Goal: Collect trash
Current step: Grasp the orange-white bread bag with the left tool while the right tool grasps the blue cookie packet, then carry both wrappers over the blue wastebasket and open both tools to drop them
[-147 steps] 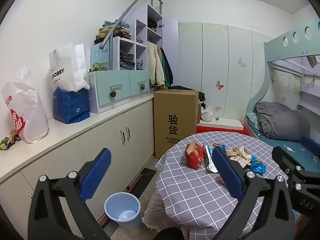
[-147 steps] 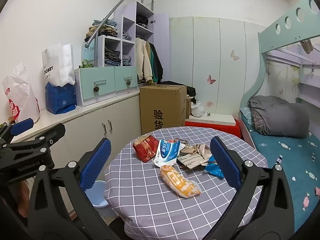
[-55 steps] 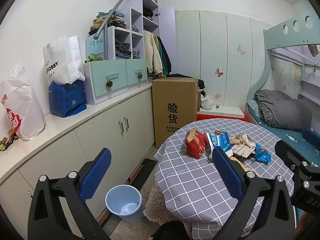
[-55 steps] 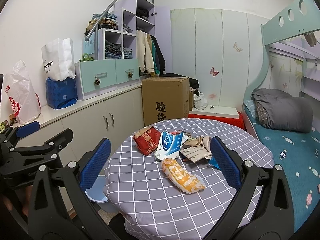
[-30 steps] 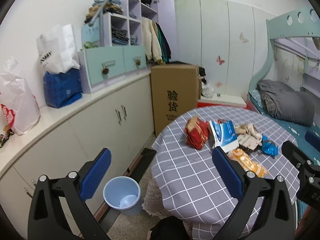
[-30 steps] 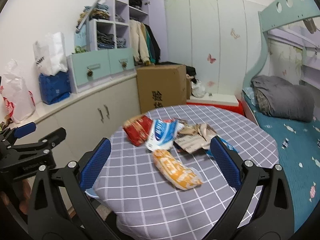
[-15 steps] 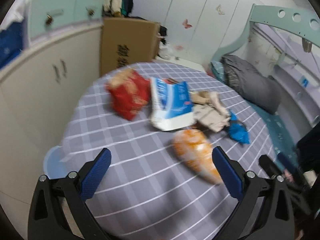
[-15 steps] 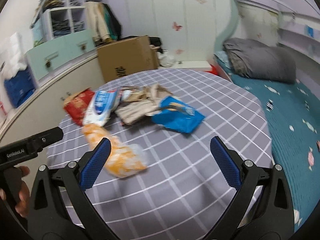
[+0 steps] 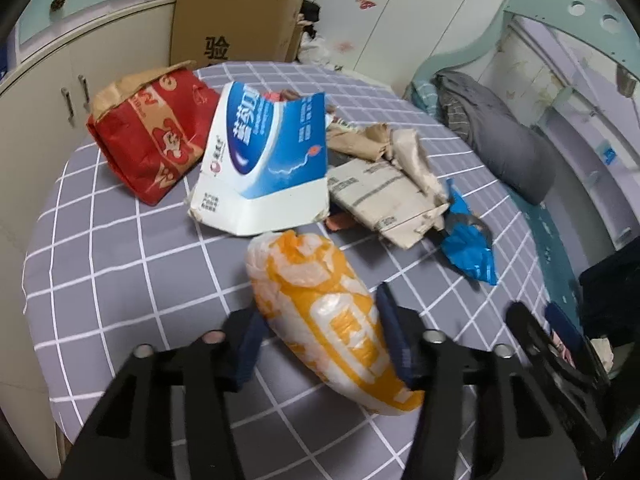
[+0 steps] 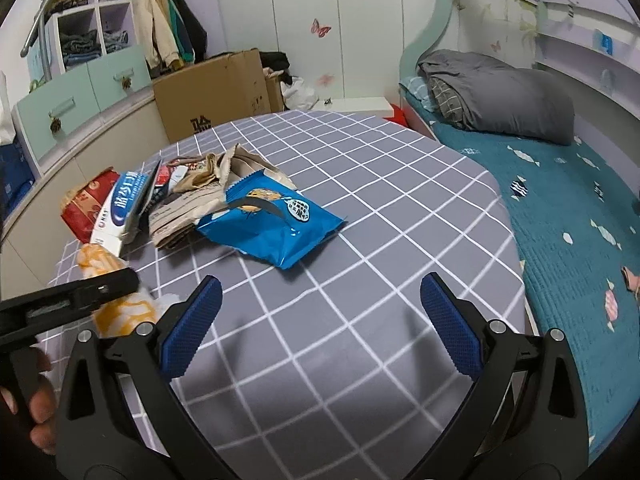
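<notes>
Trash lies on a round table with a grey checked cloth [image 9: 120,280]. An orange and white plastic bag [image 9: 324,312] lies nearest, and my left gripper [image 9: 320,340] is shut on it, one blue pad on each side. Behind it are a blue and white carton [image 9: 268,160], a red paper bag [image 9: 152,128], crumpled brown paper [image 9: 392,184] and a blue snack wrapper [image 9: 472,252]. My right gripper [image 10: 320,320] is open and empty over the cloth, a little short of the blue snack wrapper [image 10: 276,224]. The orange bag [image 10: 116,296] shows at its left.
A cardboard box [image 10: 216,88] stands behind the table. White cabinets [image 9: 52,80] run along the left. A bed with a teal cover [image 10: 568,208] and grey bedding [image 10: 500,92] lies to the right.
Both grippers have come forward and down over the table. My left gripper's jaws have closed from wide open onto the orange bag. The right gripper stays open.
</notes>
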`<state>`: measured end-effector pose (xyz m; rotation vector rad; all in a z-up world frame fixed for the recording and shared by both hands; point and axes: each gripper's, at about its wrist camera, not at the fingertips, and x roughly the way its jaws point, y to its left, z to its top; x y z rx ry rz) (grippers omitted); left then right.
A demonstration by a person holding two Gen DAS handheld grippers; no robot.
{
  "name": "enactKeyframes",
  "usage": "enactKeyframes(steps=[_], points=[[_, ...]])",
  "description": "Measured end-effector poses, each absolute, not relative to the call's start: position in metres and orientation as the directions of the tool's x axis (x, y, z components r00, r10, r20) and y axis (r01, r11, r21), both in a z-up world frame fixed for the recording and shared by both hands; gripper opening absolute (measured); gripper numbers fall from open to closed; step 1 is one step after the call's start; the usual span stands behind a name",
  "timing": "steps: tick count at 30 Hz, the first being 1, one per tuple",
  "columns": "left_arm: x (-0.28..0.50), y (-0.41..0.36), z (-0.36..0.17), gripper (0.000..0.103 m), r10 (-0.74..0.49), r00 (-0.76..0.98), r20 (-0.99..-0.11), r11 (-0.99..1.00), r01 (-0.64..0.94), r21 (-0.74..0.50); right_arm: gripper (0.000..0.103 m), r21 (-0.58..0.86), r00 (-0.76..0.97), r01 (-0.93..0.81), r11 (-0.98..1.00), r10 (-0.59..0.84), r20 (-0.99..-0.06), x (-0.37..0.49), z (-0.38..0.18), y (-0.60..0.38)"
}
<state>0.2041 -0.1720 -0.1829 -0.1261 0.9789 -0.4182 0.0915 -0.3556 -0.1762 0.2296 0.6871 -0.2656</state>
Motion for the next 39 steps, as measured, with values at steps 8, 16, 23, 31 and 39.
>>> enactKeyframes(steps=[8, 16, 23, 31, 39], points=[[0.179, -0.143, -0.135, 0.043, -0.366, 0.647, -0.670, 0.929, 0.298, -0.220, 0.097, 0.147, 0.716, 0.285, 0.947, -0.109, -0.689, 0.130, -0.177, -0.373], [0.180, -0.124, -0.119, 0.043, -0.324, 0.697, -0.640, 0.945, 0.268, -0.187, 0.056, 0.143, 0.667, 0.267, 0.953, -0.075, -0.742, 0.164, -0.186, -0.381], [0.176, -0.114, -0.118, 0.043, -0.350, 0.690, -0.633, 0.936, 0.279, -0.213, 0.012, 0.157, 0.663, 0.257, 0.954, -0.056, -0.746, 0.154, -0.185, -0.382], [0.161, -0.076, -0.109, 0.043, -0.370, 0.716, -0.592, 0.929, 0.270, -0.255, 0.008, 0.174, 0.786, 0.198, 0.965, -0.050, -0.616, 0.104, -0.132, -0.345], [0.137, 0.028, -0.113, 0.043, -0.214, 0.789, -0.576, 0.969, 0.096, -0.228, 0.008, 0.146, 0.815, -0.137, 0.980, 0.196, -0.546, 0.114, -0.107, -0.198]])
